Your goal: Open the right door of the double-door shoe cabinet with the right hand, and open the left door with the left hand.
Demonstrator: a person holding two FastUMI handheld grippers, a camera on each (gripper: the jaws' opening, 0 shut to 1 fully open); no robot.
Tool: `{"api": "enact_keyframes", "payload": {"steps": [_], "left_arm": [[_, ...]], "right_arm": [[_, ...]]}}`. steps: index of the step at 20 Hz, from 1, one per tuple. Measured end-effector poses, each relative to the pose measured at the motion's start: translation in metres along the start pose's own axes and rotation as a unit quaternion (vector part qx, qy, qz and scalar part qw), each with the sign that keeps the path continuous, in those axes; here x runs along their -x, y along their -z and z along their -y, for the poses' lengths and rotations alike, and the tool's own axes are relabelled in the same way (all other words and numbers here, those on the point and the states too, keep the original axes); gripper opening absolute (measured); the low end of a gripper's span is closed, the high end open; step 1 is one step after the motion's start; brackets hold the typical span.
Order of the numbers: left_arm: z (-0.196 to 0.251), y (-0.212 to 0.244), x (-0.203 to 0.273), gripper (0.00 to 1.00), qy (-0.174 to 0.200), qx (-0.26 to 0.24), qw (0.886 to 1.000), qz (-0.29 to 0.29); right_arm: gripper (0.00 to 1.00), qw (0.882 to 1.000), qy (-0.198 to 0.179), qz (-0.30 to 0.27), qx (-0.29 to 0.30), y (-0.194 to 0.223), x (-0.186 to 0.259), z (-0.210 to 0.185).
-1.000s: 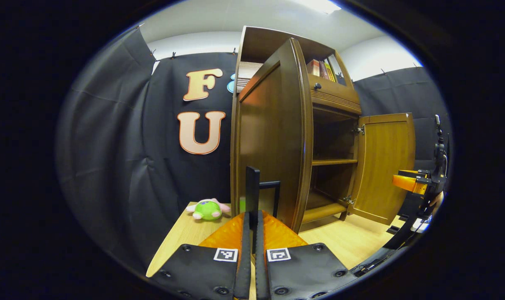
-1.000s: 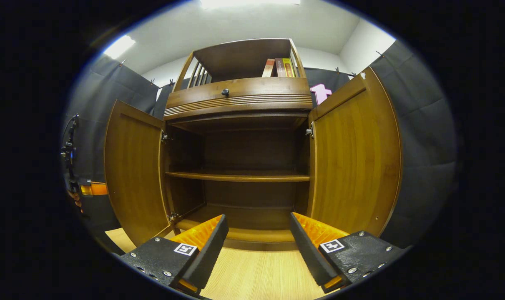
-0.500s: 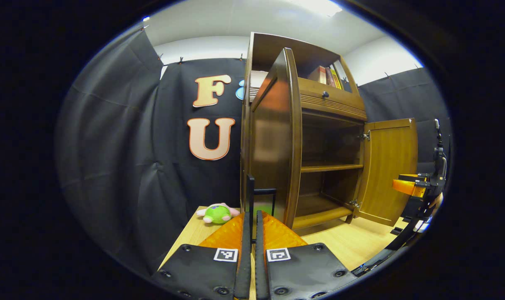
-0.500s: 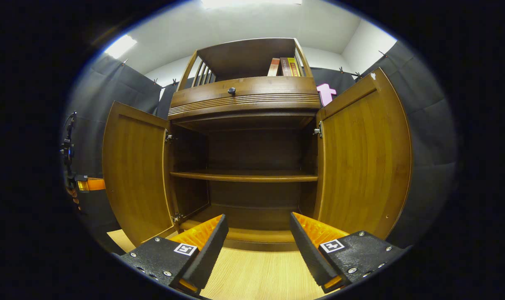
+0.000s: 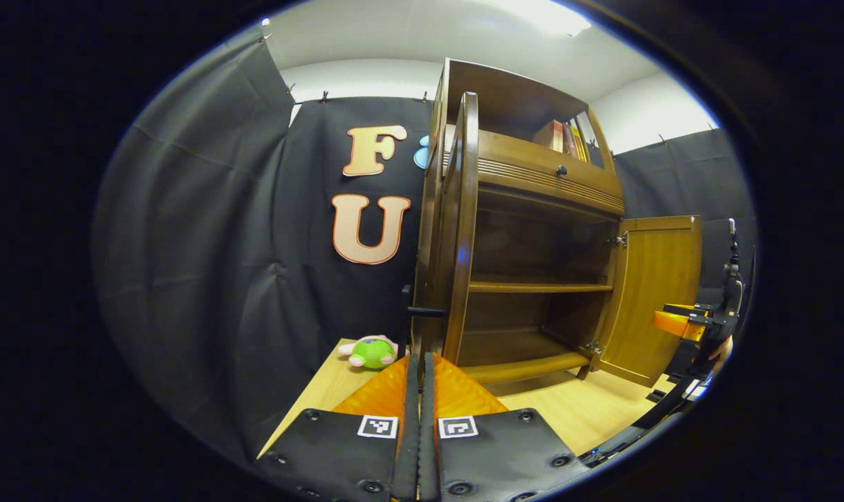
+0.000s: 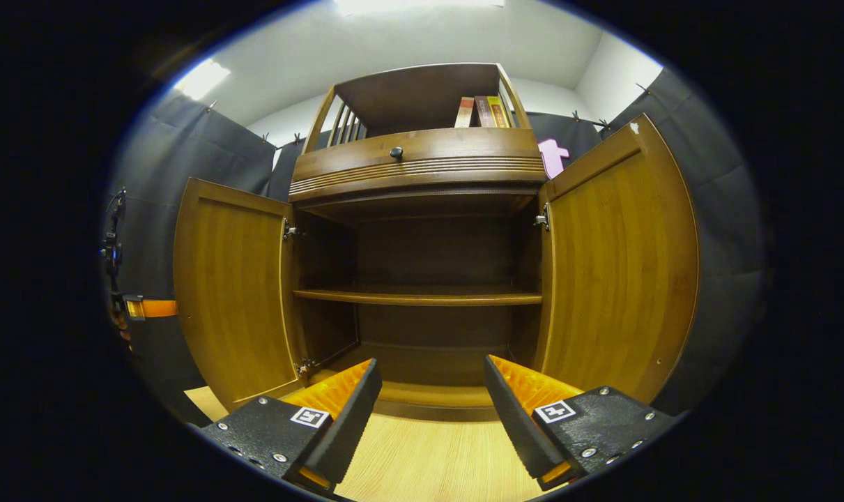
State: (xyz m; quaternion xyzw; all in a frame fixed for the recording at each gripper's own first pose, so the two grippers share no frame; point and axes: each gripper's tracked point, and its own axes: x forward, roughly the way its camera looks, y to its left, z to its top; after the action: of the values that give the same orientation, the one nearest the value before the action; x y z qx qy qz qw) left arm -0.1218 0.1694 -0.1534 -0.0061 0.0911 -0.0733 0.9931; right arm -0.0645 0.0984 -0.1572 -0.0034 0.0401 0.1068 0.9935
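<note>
The brown shoe cabinet (image 6: pixel 422 157) stands with both doors wide open. In the right gripper view the left door (image 6: pixel 233 293) and right door (image 6: pixel 620 265) flank the bare shelves. My right gripper (image 6: pixel 432 369) is open just in front of the bottom shelf, holding nothing. In the left gripper view the left door (image 5: pixel 463 230) shows nearly edge-on. Its black handle (image 5: pixel 425 311) rises just beyond my left gripper (image 5: pixel 420 359), whose fingers are shut on the handle's bar. The right door (image 5: pixel 655 300) hangs open beyond.
A green plush toy (image 5: pixel 369 352) lies on the light wooden floor (image 6: pixel 428 460) left of the cabinet. Books (image 6: pixel 484 111) stand on the top shelf above a drawer knob (image 6: pixel 396 152). The other gripper (image 5: pixel 679 322) and a hand show at the far right.
The left door has swung further open, from angled to nearly edge-on in the left gripper view, with my left gripper following its handle. The right gripper has barely shifted.
</note>
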Motion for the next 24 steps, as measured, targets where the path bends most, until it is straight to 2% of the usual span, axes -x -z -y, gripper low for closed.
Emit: {"api": "enact_keyframes", "payload": {"steps": [5,7,8,9,12,13,14,15,16,18,20,21,24], "left_arm": [[0.021,-0.005,0.019,0.08,0.003,0.003,1.000,0.000],[0.041,-0.013,0.025,0.07,0.015,0.004,1.000,0.006],[0.051,-0.017,0.025,0.07,0.023,0.004,1.000,0.008],[0.060,-0.022,0.027,0.07,0.027,0.001,1.000,0.011],[0.085,-0.041,0.028,0.07,0.035,-0.008,0.999,0.033],[0.094,-0.048,0.028,0.07,0.039,-0.007,0.998,0.041],[0.102,-0.055,0.027,0.11,0.040,-0.009,0.998,0.048],[0.108,-0.062,0.026,0.13,0.039,-0.012,0.998,0.055],[0.114,-0.069,0.021,0.15,0.037,-0.015,0.997,0.060],[0.131,-0.080,0.012,0.51,0.035,-0.017,0.997,0.065],[0.148,-0.088,0.001,0.50,0.040,-0.014,0.997,0.069],[0.151,-0.089,-0.003,0.39,0.035,-0.013,0.997,0.067],[0.161,-0.091,-0.020,0.60,0.025,-0.008,0.998,0.057]], "right_arm": [[0.92,1.000,0.001,0.002,-0.007,-0.003,0.004,0.009],[0.92,1.000,0.000,0.003,-0.010,-0.007,0.005,0.013],[1.00,1.000,0.000,0.003,-0.011,-0.008,0.005,0.015],[0.92,1.000,0.001,0.002,-0.011,-0.009,0.005,0.017],[0.92,1.000,0.001,0.002,-0.015,-0.016,0.006,0.024],[1.00,1.000,0.001,0.002,-0.018,-0.019,0.006,0.027],[0.92,1.000,0.003,0.002,-0.020,-0.021,0.007,0.030],[1.00,1.000,0.004,0.002,-0.019,-0.024,0.006,0.032],[1.00,1.000,0.005,0.005,-0.017,-0.029,0.006,0.035],[1.00,1.000,0.007,0.011,-0.013,-0.037,0.007,0.042],[1.00,1.000,0.012,0.014,-0.010,-0.043,0.006,0.049],[1.00,1.000,0.014,0.015,-0.010,-0.046,0.005,0.052],[0.95,1.000,0.012,0.020,-0.011,-0.056,0.006,0.054]]}}
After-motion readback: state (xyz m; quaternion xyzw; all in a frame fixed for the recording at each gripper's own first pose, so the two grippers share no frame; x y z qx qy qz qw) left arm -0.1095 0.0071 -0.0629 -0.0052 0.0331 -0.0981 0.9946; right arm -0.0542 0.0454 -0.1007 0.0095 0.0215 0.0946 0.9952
